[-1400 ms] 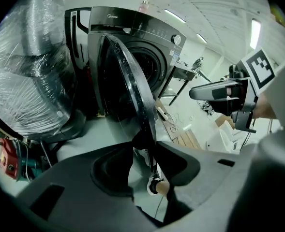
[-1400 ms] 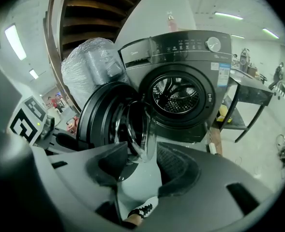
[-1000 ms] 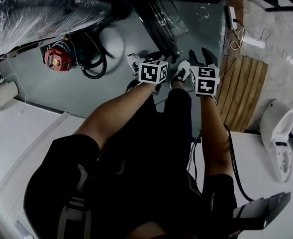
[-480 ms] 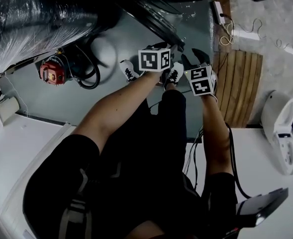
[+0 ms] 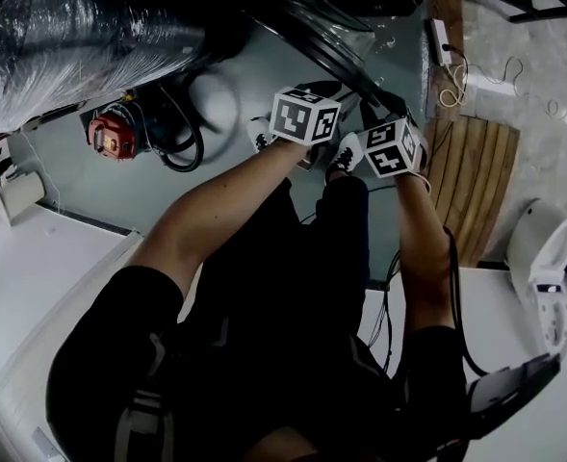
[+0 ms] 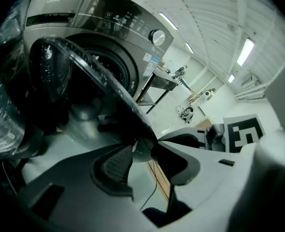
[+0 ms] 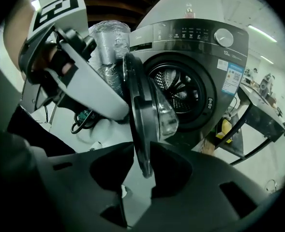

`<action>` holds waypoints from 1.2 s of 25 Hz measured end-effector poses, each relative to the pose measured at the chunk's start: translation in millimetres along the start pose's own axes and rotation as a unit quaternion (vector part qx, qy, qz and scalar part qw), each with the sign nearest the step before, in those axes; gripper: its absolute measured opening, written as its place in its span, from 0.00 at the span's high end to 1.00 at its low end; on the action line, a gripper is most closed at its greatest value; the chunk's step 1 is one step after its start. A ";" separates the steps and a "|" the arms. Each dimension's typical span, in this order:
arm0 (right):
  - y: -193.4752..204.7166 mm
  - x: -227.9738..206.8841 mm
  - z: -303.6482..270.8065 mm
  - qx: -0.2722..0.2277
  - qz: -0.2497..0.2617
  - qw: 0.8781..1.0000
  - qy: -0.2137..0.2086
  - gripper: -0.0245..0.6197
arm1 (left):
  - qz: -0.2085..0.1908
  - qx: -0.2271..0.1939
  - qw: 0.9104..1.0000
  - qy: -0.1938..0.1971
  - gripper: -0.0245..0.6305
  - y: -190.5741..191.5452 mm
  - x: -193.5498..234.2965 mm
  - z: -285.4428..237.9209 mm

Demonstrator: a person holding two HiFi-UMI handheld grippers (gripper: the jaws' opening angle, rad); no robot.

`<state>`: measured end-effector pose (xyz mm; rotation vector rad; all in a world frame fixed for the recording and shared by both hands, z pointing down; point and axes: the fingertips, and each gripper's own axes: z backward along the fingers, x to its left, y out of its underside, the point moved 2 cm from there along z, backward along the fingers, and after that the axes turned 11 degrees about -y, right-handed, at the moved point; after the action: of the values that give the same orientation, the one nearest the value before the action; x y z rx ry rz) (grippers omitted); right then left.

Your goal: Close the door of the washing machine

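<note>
Since the earlier frames, both grippers had been brought up to the door, and the right gripper's jaws had just been closing. The round, dark-rimmed glass door (image 7: 139, 98) of the dark grey front-loading washing machine (image 7: 195, 42) was swung wide open, edge-on to both grippers. Its rim was clamped between the 2 jaws of the right gripper (image 7: 142, 149). The left gripper (image 6: 143, 146) was held with jaws apart, the rim reaching between their tips. A slatted wooden pallet (image 5: 476, 181) lay to the right, a plastic-wrapped bundle (image 5: 81, 27) to the left.
</note>
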<state>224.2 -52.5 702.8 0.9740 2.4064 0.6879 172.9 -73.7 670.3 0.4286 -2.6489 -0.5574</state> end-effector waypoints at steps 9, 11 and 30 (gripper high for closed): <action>-10.4 -27.1 0.3 0.005 -0.011 1.000 0.023 0.85 | -0.074 -0.061 0.995 -0.029 0.72 -49.1 30.1 21.2; -12.4 -33.8 1.4 0.004 -0.029 0.999 0.029 0.84 | -0.079 -0.063 0.994 -0.030 0.72 -56.6 34.3 22.2; -38.4 -135.3 13.8 -0.040 -0.231 0.970 0.070 0.80 | -0.100 -0.047 0.993 -0.049 0.82 -118.2 46.2 -22.5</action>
<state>300.5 -171.4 698.8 0.3156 2.5689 0.6863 167.3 -201.1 652.0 0.6572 -2.6757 -0.7798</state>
